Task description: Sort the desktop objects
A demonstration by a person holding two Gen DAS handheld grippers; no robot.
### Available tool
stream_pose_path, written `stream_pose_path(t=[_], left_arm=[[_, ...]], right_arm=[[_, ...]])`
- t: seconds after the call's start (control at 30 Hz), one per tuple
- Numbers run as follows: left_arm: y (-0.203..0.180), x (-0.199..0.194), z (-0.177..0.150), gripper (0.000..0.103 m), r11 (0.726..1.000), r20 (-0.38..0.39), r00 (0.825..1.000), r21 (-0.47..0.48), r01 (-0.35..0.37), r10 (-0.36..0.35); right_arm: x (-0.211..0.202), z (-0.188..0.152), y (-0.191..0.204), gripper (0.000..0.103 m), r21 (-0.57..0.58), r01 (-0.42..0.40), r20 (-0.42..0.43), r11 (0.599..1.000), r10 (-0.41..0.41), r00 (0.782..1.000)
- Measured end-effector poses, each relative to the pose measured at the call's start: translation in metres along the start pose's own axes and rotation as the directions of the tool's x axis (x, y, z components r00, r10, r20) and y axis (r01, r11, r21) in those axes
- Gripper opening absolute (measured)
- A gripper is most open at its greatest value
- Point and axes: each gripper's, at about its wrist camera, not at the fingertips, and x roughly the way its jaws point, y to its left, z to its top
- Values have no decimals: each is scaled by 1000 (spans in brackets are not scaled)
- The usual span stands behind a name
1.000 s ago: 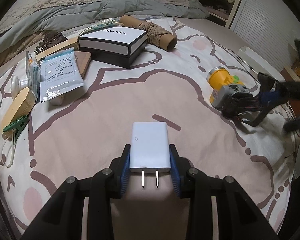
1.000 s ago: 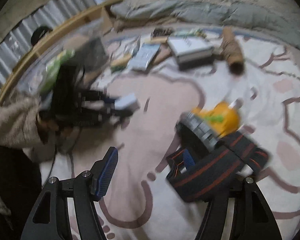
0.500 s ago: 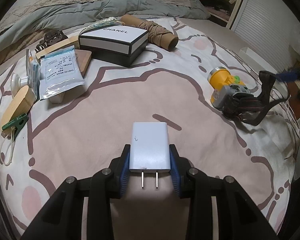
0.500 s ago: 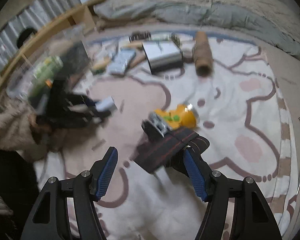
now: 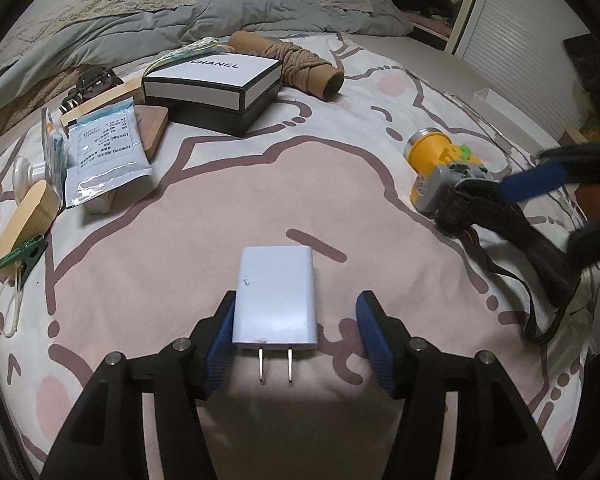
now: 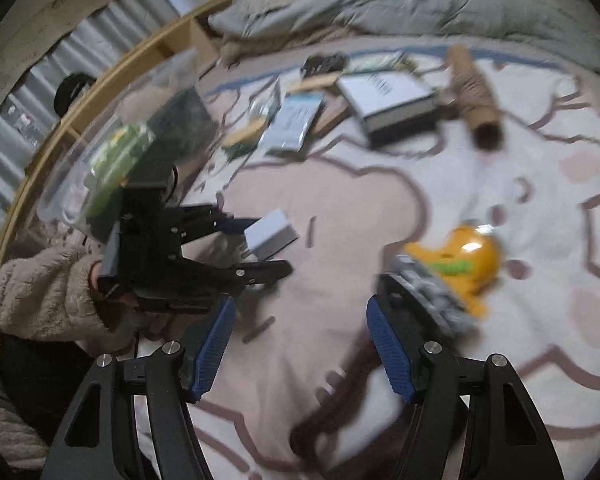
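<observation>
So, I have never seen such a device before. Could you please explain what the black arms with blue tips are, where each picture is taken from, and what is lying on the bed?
These are no robot arms: a person holds a two-finger gripper in each hand, each carrying a forward-looking fisheye camera.

The left wrist view shows the left gripper. Its jaws are opening around a white charger, which lies on the blanket; the right pad is already clear.

The right wrist view, blurred, shows the right gripper, open and empty, near a yellow headlamp with a dark strap. A sleeve shows there too.

Farther back lie a black-and-white box, a cardboard tube with twine and a printed pouch.
</observation>
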Motion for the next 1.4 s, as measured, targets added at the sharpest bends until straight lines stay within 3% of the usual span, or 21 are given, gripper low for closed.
stream_pose_path(t=[0.27,0.53,0.8,1.03,1.17,1.23,1.27,1.4], left_arm=[[5,0,-4,59,999,28,999,-11,38,-38],[3,1,-5,59,999,33,999,-1,34,-34],[3,2,-5,59,1000,33,999,-2,31,-31],[0,4,0,59,1000,17,1000,-21,-13,14],[6,0,-1,46,999,18,1000,-40,-24,25],[10,-1,-1,36,998,17,1000,-60,-22,23],[14,-2,-1,36,997,15,1000,-71,-15,17],[14,-6,-3,36,997,20,1000,-70,-15,16]], right_arm=[[30,11,-24,69,249,-43,120,968,14,993],[27,3,-15,68,156,73,78,985,-86,993],[1,-25,-34,68,188,83,61,979,-96,993],[-13,-22,-28,69,194,79,16,978,-83,996],[-38,-12,-22,69,159,118,88,980,-133,987],[-48,-4,-29,69,184,191,117,964,-214,970],[-52,0,-37,69,221,225,125,949,-256,959],[-50,8,-77,69,403,226,109,887,-292,950]])
